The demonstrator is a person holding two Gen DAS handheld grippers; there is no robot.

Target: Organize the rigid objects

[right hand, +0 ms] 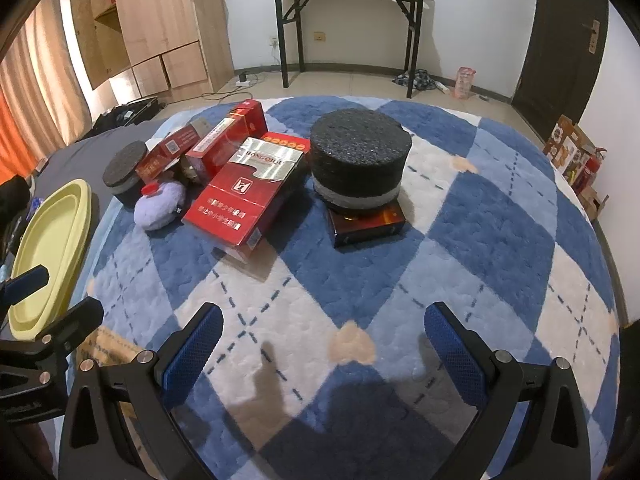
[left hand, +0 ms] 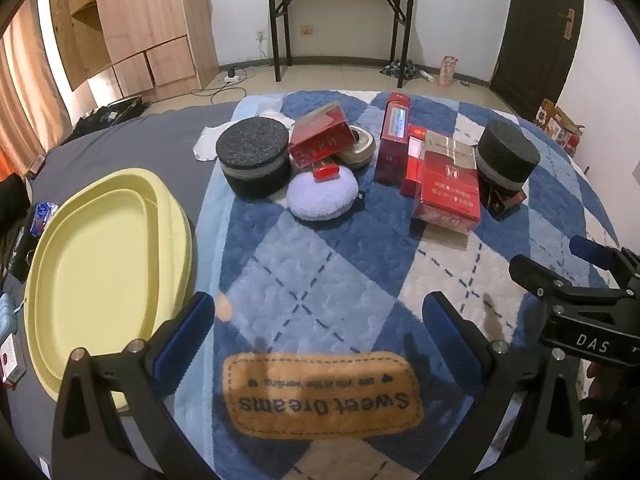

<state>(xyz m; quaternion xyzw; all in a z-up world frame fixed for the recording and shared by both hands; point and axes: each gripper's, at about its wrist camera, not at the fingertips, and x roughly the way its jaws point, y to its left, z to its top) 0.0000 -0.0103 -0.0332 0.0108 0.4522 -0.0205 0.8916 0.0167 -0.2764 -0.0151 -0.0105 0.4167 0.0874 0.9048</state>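
A cluster of objects sits on a blue-and-white checked blanket [left hand: 320, 264]. It includes two black foam cylinders [left hand: 254, 156] [right hand: 360, 160], several red boxes [left hand: 448, 188] [right hand: 244, 200], a lilac puff [left hand: 322, 194] [right hand: 160, 204] and a small dark box [right hand: 368, 222] under the right cylinder. A pale yellow oval tray [left hand: 100, 272] [right hand: 48, 248] lies to the left on grey bedding. My left gripper [left hand: 320, 320] is open over the blanket's "Sweet Dreams" label [left hand: 320, 392], holding nothing. Short of the cylinder and boxes, my right gripper [right hand: 324, 332] hangs open and empty.
A wooden wardrobe [left hand: 132, 28] stands at the back left. A black-legged table [left hand: 340, 20] is against the far wall and a dark door [left hand: 540, 28] at the right. Small items lie left of the tray [left hand: 40, 216]. Boxes sit on the floor at the right [right hand: 572, 156].
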